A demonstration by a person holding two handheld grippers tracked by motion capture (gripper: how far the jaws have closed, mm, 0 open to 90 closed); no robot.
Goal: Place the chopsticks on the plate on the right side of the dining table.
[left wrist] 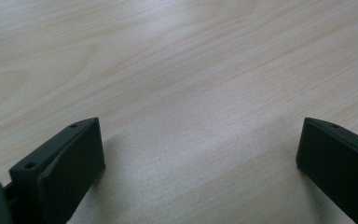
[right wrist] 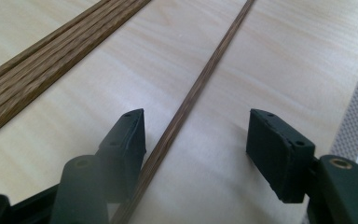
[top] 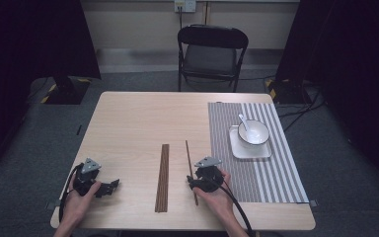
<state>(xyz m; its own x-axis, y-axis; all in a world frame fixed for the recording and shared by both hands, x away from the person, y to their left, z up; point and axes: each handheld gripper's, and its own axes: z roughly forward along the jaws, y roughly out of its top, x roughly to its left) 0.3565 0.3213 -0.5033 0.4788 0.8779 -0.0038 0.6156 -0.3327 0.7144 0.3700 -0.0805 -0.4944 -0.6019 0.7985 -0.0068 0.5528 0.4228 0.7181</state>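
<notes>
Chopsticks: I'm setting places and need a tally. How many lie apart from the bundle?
1. A single chopstick lies on the table between the bundle and the mat, running between the open right gripper's jaws.

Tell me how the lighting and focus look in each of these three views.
High view: the table is evenly lit, the room's sides fall into darkness. Left gripper view: soft glare on the wood, faint shadows beside the wide-apart jaws. Right gripper view: the single chopstick is sharp mid-frame, while the near part of the right gripper blurs.
</notes>
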